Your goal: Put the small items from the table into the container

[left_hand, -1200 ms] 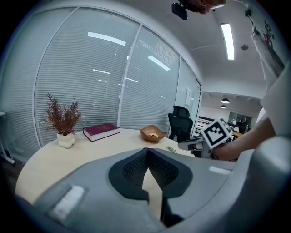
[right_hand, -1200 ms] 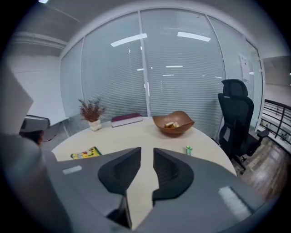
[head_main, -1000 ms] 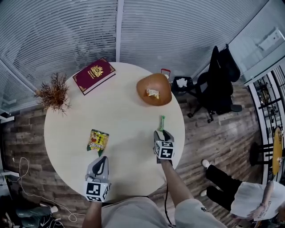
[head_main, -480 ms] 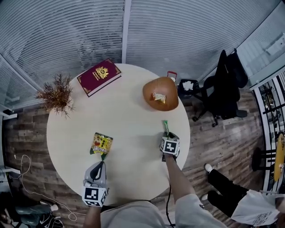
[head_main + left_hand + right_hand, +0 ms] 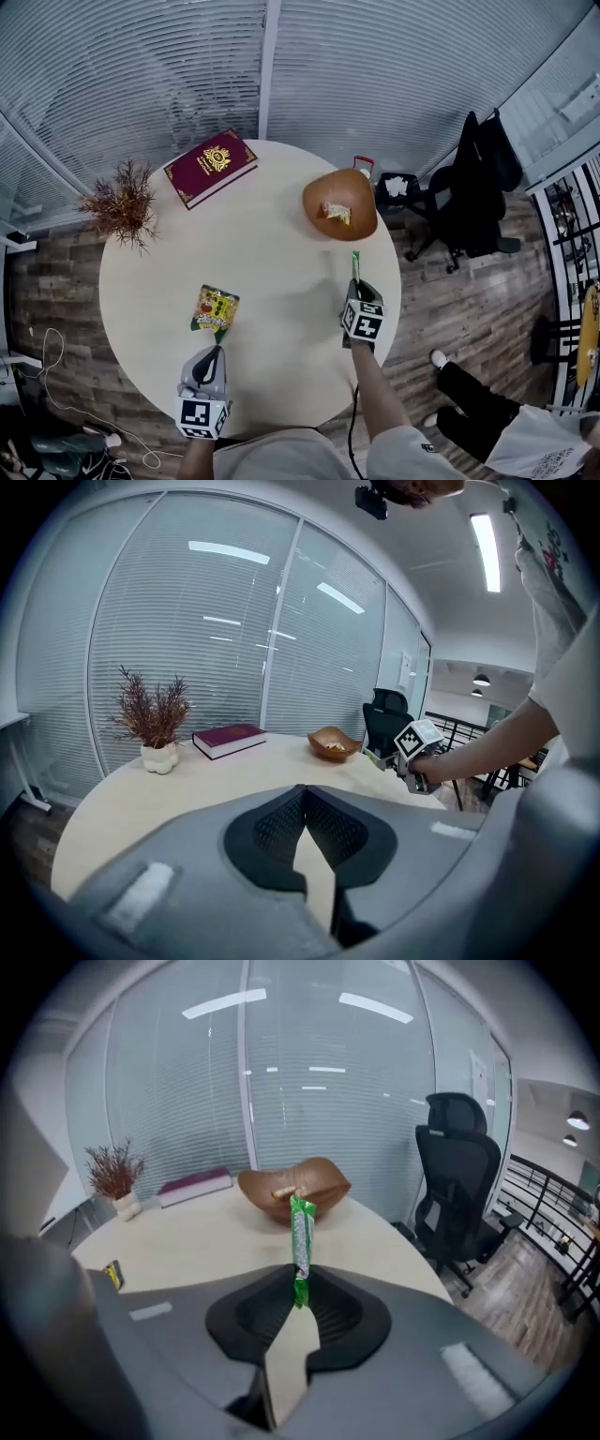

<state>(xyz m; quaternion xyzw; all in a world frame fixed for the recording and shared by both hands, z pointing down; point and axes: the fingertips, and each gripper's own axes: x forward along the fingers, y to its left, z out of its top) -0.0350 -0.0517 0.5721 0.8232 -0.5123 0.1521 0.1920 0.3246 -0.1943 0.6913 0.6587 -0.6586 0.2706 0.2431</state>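
A brown wooden bowl (image 5: 340, 204) with a small item inside stands at the table's far right; it also shows in the right gripper view (image 5: 292, 1190). A thin green stick packet (image 5: 355, 265) juts out toward the bowl from my right gripper (image 5: 357, 286). Its jaws are closing and pinch the packet's near end (image 5: 300, 1241). A yellow-green snack packet (image 5: 215, 308) lies flat at the front left. Just behind it, my left gripper (image 5: 217, 347) is shut with nothing in it (image 5: 302, 794).
A maroon book (image 5: 211, 167) lies at the back of the round table (image 5: 272, 253), and a dried plant in a white pot (image 5: 122, 202) stands at the far left edge. A black office chair (image 5: 469, 187) stands beyond the table's right side.
My right gripper's jaws have come in on the green packet and it has edged a little toward the bowl. The left gripper has stayed in place.
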